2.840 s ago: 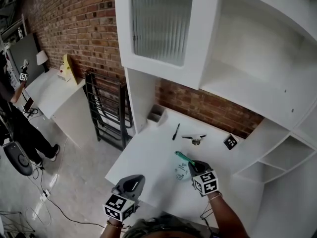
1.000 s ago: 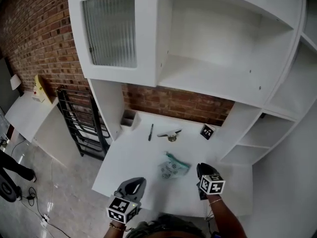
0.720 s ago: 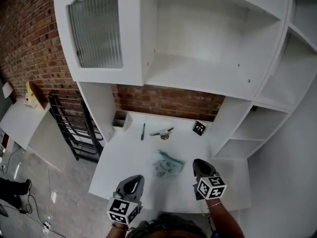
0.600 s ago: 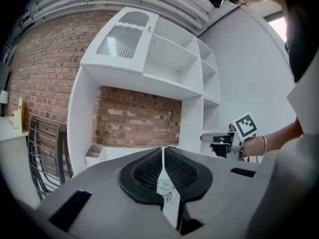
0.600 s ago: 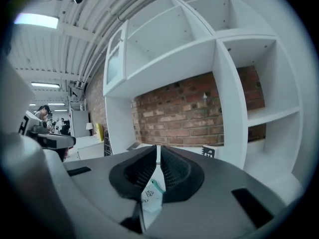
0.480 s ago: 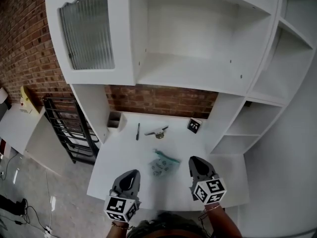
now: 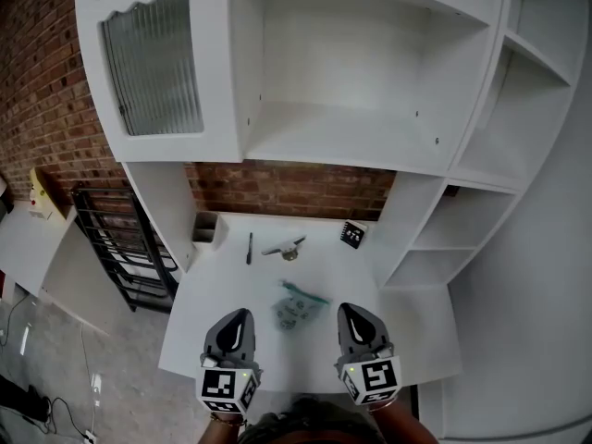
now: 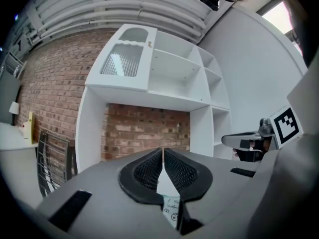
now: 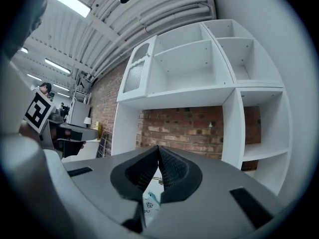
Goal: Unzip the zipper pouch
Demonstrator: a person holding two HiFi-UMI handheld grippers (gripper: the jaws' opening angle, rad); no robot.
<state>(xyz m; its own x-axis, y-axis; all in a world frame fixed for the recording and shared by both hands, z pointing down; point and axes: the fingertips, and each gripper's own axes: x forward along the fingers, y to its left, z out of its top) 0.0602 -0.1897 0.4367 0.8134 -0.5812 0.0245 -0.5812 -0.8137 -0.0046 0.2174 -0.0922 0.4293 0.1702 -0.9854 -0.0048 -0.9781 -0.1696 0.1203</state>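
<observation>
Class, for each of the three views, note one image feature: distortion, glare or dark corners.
Head view: the shelf unit has bowed edges, and the light is even. Left gripper view: fisheye circle, black corners, bright pane blown out top right. Right gripper view: black corners too, ceiling light glares top left.

The zipper pouch (image 7: 298, 307) is too small to tell zipped from unzipped; the little object (image 7: 284, 249) at its twelve o'clock stays unidentifiable.
</observation>
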